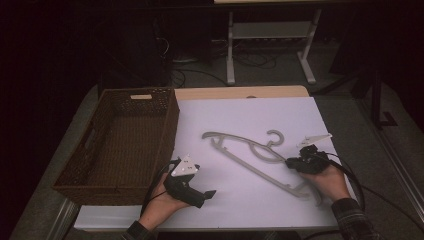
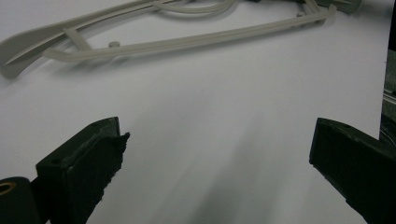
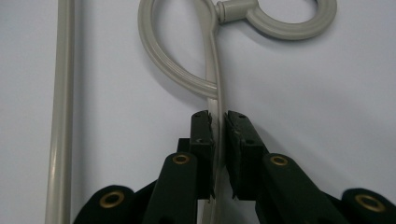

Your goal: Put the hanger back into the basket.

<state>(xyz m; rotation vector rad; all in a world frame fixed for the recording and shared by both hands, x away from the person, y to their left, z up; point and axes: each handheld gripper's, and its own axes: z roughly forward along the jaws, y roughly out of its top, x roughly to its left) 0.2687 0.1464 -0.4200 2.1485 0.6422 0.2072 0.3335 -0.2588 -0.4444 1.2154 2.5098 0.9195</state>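
Grey plastic hanger (image 3: pixel 212 70) cut off by the frame edges, right gripper (image 3: pixel 218 122) clamped on its upper arm, left gripper (image 2: pixel 217 140) gaping wide, holding nothing.

The right gripper (image 1: pixel 291 162) covers part of the grey hanger's (image 1: pixel 250 150) upper arm in the high view, the right gripper view cuts that hanger (image 3: pixel 212 70) off at its top and bottom edges, and the left gripper view crops it (image 2: pixel 177 42) along the top edge.

Smooth matt plastic hanger (image 1: pixel 250 152) — rough woven wicker basket (image 1: pixel 165 127).
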